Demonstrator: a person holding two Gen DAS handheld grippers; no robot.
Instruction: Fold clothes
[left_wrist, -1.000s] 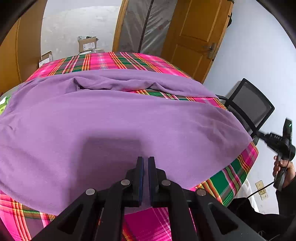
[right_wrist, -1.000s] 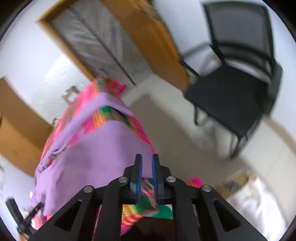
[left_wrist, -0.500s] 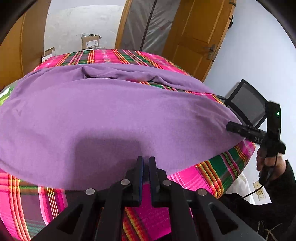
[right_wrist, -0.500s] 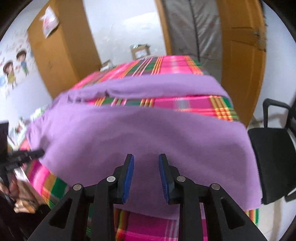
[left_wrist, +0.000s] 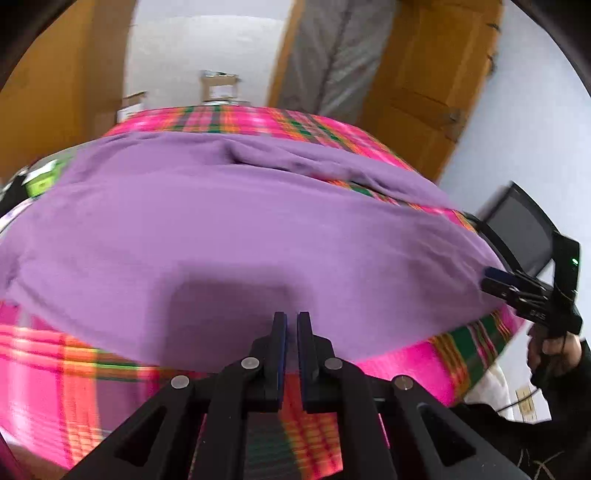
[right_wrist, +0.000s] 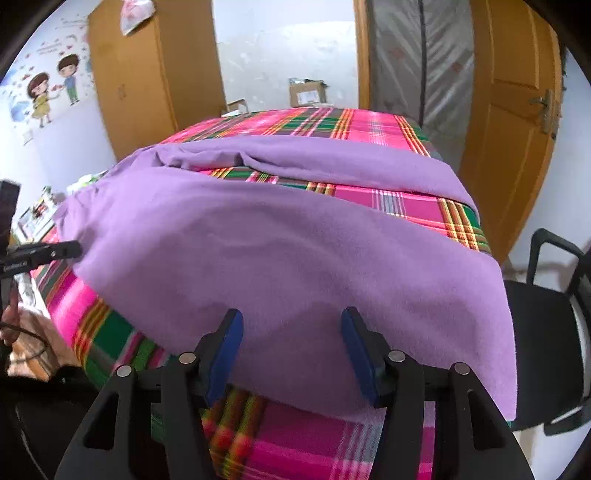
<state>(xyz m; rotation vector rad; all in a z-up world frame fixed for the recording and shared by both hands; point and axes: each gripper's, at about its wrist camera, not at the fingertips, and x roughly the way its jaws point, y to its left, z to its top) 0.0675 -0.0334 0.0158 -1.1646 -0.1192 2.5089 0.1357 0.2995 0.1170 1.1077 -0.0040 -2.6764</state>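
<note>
Lying ahead of both tongs, the purple cloth (right_wrist: 280, 251) covers the plaid bed (right_wrist: 373, 122). Right gripper (right_wrist: 291, 347) has just been opening, now wide, pads clear of it. Left gripper (left_wrist: 291, 339) is closed, empty.

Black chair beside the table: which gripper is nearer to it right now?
Right. The right gripper, jaws just opened, hovers at the purple cloth's hem on the side by the black chair; the left gripper is at the far side.

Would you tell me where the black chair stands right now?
In the right wrist view, the black chair stands at the right, beside the plaid-covered bed.
</note>
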